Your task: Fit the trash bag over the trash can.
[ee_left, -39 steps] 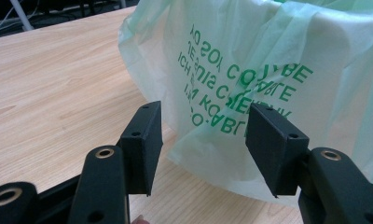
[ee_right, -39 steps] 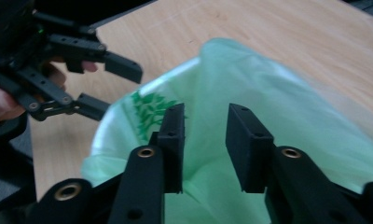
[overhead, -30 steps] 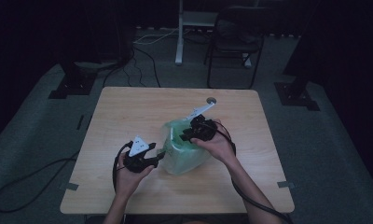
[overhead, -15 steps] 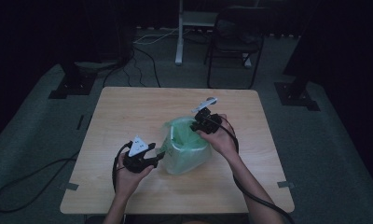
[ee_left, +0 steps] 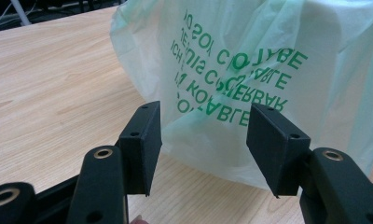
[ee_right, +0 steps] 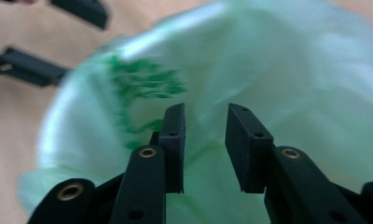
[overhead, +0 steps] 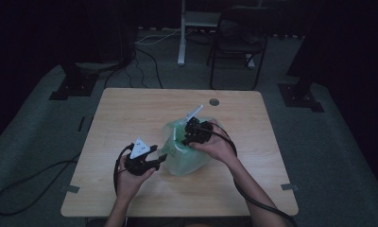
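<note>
Subject: a pale green plastic bag (overhead: pixel 184 151) with green lettering, standing puffed up on the wooden bench (overhead: pixel 130 113), slightly right of and below the centre of the high view. No clear long axis can be read from its rounded shape; its open mouth faces upward.

Left hand-held gripper (overhead: pixel 159 160): held at the bag's lower left edge in the high view, pointing right toward it. In the left gripper view its two black jaws stand well apart, with the printed side of the bag (ee_left: pixel 250 79) just beyond them and partly showing in the gap. The pads do not press on the film; this gripper is open. The lettering reads reversed in this view, so it is seen through the film from the back.

Right hand-held gripper (overhead: pixel 186 138): held over the top of the bag, at its upper right in the high view, pointing down and left into the mouth. In the right gripper view the jaws (ee_right: pixel 204 140) stand a narrow gap apart, having just been opening. The bag (ee_right: pixel 278 65) lies blurred beyond them; nothing is seen pinched between the pads, so this gripper is open.

Both hands come in from the bottom of the high view.
</note>
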Demonstrator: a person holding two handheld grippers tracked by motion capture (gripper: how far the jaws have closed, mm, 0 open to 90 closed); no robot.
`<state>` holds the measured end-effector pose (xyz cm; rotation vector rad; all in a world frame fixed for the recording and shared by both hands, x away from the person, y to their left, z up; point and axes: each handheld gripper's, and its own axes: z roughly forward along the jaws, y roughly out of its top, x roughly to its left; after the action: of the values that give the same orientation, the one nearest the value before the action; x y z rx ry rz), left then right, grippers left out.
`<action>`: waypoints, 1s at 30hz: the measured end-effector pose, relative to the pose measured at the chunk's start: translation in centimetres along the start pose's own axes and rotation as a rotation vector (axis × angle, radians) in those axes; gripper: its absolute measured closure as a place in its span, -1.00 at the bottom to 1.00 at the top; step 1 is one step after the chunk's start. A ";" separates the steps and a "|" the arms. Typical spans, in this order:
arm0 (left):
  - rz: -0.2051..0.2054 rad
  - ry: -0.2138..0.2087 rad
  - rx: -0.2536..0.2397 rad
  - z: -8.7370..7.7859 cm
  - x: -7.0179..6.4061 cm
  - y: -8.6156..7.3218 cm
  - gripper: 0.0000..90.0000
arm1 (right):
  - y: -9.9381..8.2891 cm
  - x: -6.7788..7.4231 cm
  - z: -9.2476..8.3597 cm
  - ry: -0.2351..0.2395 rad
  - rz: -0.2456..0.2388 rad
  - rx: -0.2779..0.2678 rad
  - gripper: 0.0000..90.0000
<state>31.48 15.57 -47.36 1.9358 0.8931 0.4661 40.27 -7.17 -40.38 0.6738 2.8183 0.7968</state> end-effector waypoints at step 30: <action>-0.006 0.006 -0.007 -0.2 0.1 -0.1 0.02 | -0.4 -0.8 -1.5 -0.023 -0.066 0.197 0.19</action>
<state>31.41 15.73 -47.33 1.9255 0.9001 0.4712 40.44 -8.56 -39.29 0.6078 2.9067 0.5012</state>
